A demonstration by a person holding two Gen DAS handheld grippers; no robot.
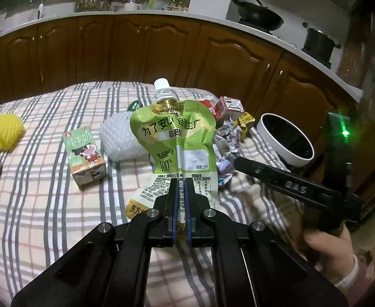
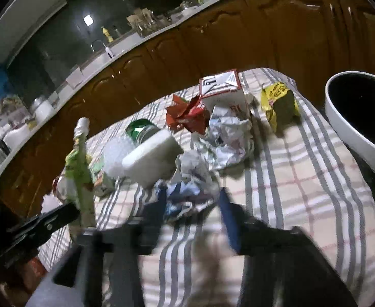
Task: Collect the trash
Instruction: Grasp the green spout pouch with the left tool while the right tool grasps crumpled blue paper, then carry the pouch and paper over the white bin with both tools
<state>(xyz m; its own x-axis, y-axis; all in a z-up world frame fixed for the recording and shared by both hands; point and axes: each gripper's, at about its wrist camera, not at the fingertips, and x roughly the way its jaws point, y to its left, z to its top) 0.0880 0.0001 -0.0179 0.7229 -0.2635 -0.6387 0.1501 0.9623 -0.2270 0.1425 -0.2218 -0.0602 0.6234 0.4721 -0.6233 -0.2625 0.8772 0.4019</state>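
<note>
Stock on the checked cloth (image 1: 46, 204), as I read it from my station:

Item 1: green spout pouch (image 1: 177, 138), clamped at its lower edge by my left gripper (image 1: 179, 186) and held upright, clear of the cloth.

Item 2: crumpled paper wad (image 2: 190, 179), near centre, between the parted fingers of my right gripper (image 2: 193, 204); the view is blurred, and I see no pad pressing on it (so I count it as not yet gripped).

Items 3 to 7, untouched: milk carton (image 1: 85, 156) left, yellow ball (image 1: 4, 130) far left, red-white box (image 2: 223, 87), red wrapper (image 2: 184, 115) and yellow wrapper (image 2: 279, 102) at the far side.

Bin (image 2: 361, 120): right, its interior dark, contents unreadable. My judgement: collection is barely begun, 1 piece in hand, most left.
</note>
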